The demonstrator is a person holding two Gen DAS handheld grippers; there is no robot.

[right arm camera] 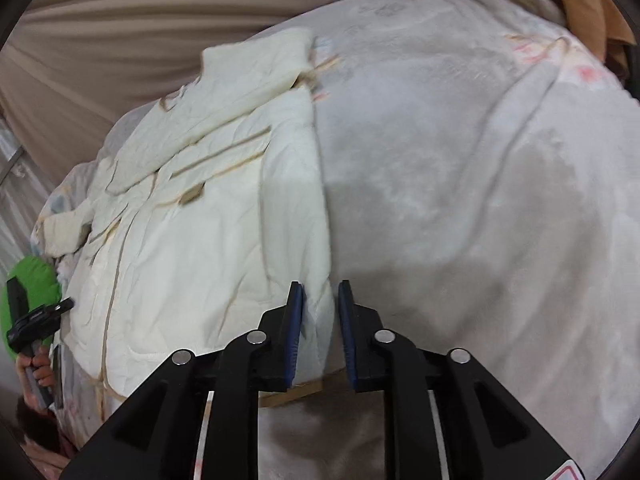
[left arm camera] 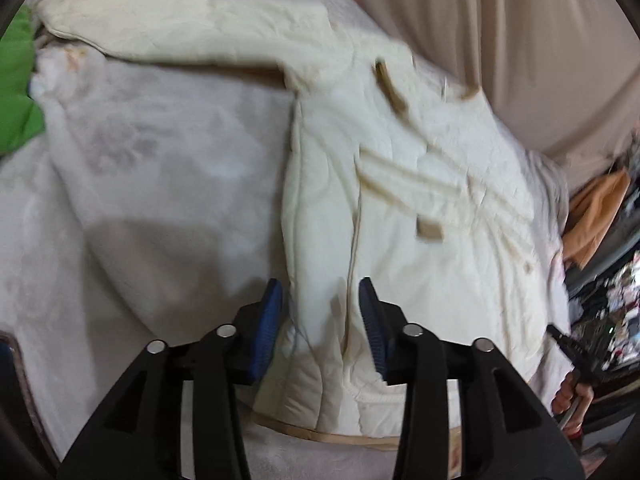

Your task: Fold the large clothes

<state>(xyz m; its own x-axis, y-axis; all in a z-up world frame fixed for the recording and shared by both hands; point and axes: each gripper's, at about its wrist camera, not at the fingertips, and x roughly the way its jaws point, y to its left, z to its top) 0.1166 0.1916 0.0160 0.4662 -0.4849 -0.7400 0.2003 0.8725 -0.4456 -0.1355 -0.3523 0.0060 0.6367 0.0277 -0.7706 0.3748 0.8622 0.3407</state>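
Left gripper [left arm camera: 320, 312] jaws open over the coat [left arm camera: 400, 200] hem; right gripper [right arm camera: 322, 320] jaws narrowly open at its edge, touching nothing.

A pale blanket [left arm camera: 152, 184] with faint flower prints covers the bed. Behind hangs a beige curtain [left arm camera: 520, 40]. Green cloth [left arm camera: 16, 80] lies at 1 edge, orange cloth [left arm camera: 592, 216] at the other.

Left wrist view: set low behind the left gripper [left arm camera: 320, 320], angled down along its fingers, close over the cream jacket [left arm camera: 400, 200] — blanket [left arm camera: 160, 200] at left. Right wrist view: same steep, near angle behind the right gripper [right arm camera: 322, 328]. Shared — jacket, blanket, beige curtain [right arm camera: 100, 40].
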